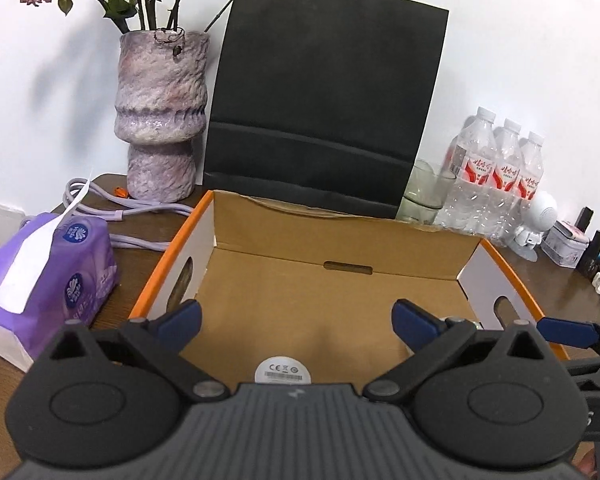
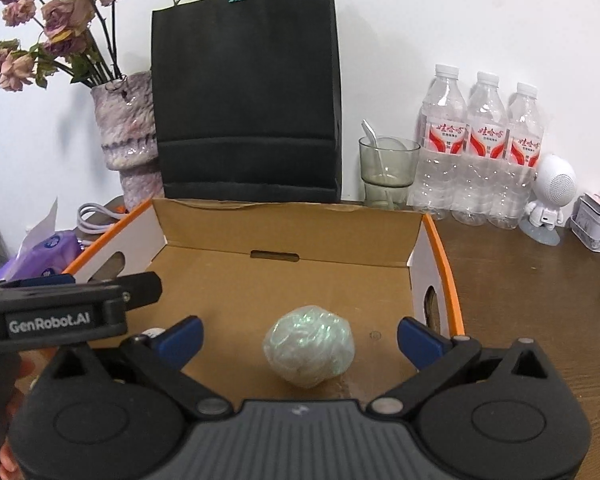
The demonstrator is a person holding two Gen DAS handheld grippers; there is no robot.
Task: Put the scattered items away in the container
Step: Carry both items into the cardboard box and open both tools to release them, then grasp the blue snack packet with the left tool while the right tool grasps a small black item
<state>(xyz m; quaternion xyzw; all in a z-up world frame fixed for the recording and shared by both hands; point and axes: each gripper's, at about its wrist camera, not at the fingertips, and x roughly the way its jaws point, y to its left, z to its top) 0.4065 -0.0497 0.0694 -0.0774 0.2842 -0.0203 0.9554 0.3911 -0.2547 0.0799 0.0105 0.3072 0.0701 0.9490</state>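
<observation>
- The landmark is the open brown cardboard box with orange-edged white side flaps [image 2: 284, 280]; both grippers hang over its near edge.
- The left gripper [image 1: 296, 322] has its blue-tipped jaws spread wide, nothing between them; a small round white disc with printed marks [image 1: 283, 370] lies on the box floor just below.
- The right gripper [image 2: 300, 338] is likewise wide apart, around but not touching a crumpled ball of pale shiny film [image 2: 309, 346] resting on the box floor.
- Judgement: both items look dropped inside, so this is the release step; next, lift clear and seek anything left outside the box.
- The disc is half hidden by the gripper body; the box's near wall and the table in front of it are out of view.
</observation>
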